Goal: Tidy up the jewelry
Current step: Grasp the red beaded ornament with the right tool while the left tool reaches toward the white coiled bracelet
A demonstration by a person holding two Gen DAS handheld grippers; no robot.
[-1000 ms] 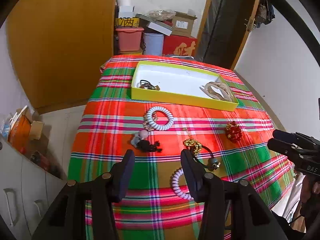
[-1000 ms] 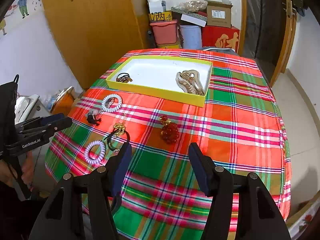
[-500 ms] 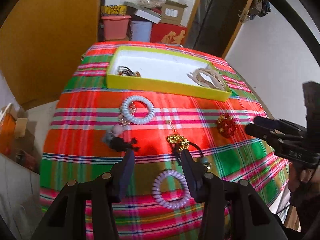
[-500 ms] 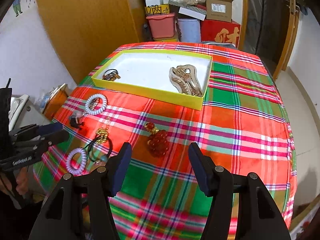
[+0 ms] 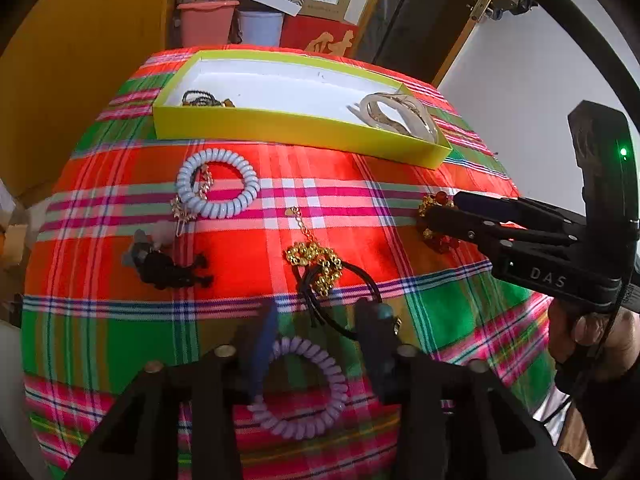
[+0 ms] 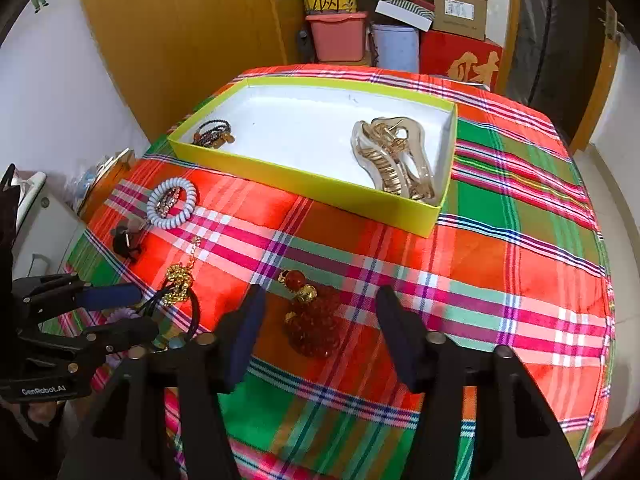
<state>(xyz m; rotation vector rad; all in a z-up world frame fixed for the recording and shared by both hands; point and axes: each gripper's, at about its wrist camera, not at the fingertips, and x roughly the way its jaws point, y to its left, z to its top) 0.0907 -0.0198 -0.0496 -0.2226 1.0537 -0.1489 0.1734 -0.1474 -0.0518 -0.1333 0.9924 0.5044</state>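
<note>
Left gripper (image 5: pixel 316 336) has advanced: its released fingers now straddle the purple spiral hair tie (image 5: pixel 298 388) on the counter (image 5: pixel 120 344). Right gripper (image 6: pixel 320 320) has likewise closed in; released fingers bracket the red beaded ornament (image 6: pixel 314 326). Both grasps appear imminent.

bright, even indoor light, perhaps from overhead. strong fisheye bending with dark vignette corners. red patches of the tablecloth (image 5: pixel 360 248) glare, oversaturated. the nearest fingers (image 5: pixel 262 344) look slightly soft.
</note>
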